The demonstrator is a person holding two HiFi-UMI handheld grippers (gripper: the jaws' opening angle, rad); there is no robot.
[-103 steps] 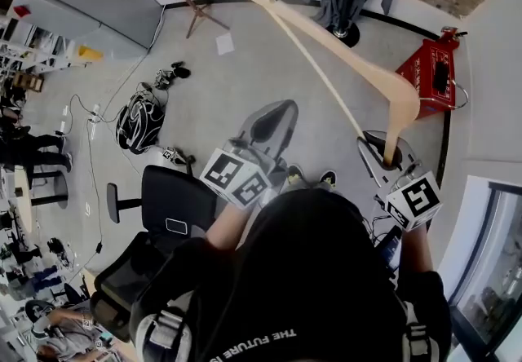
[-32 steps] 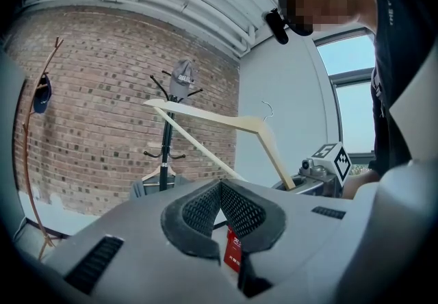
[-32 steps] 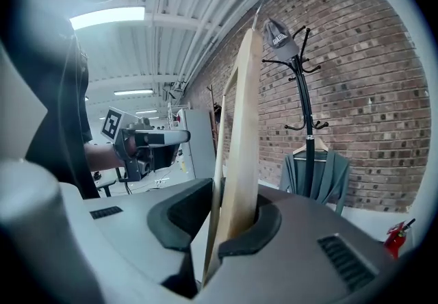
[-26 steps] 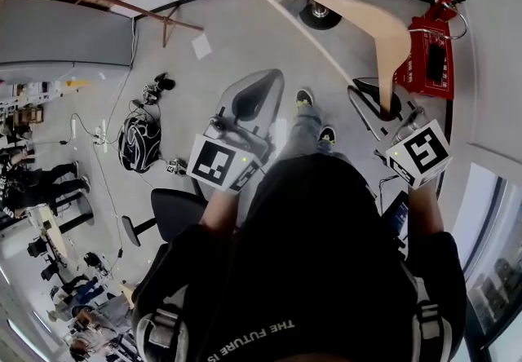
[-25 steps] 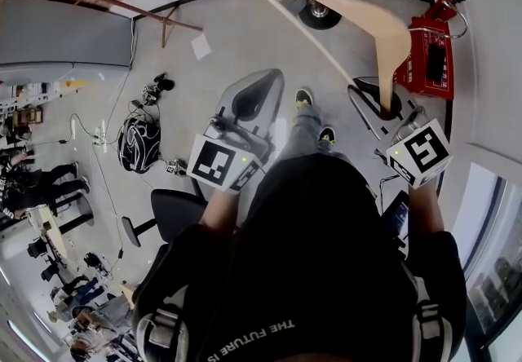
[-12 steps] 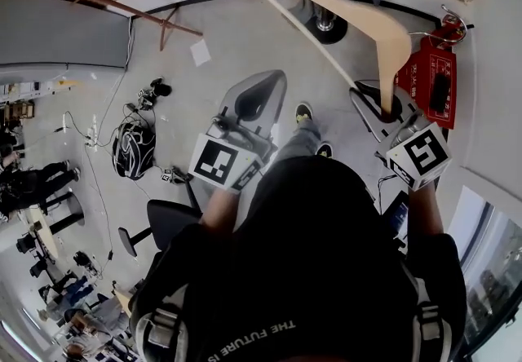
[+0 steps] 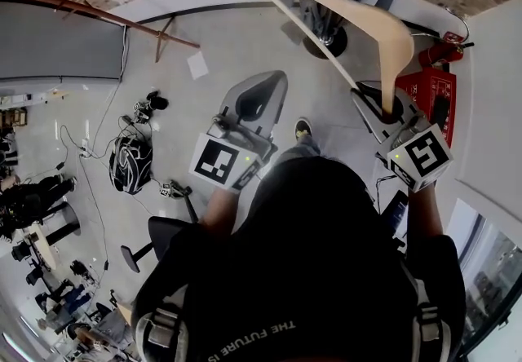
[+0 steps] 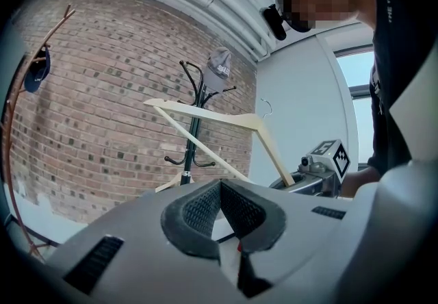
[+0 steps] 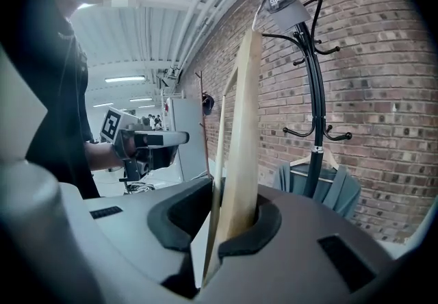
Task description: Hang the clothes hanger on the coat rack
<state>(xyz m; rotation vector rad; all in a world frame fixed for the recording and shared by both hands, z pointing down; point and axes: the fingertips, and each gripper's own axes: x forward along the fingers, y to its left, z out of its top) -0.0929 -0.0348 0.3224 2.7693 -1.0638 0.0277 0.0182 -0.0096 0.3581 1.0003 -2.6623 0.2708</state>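
Approach: black metal coat rack [image 9: 317, 97] now nearer (hanging comes next).
Right gripper [image 7: 382, 104]: fingers clamp pale wooden clothes hanger [image 7: 326, 0].
Left gripper [image 7: 257, 99]: fingers closed, empty.

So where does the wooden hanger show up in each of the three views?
Head view: wooden hanger arcs across the top, its end in the right gripper.
Left gripper view: hanger at centre, before the brick wall.
Right gripper view: hanger edge-on, between the fingers.
Shared landmark: the black coat rack.
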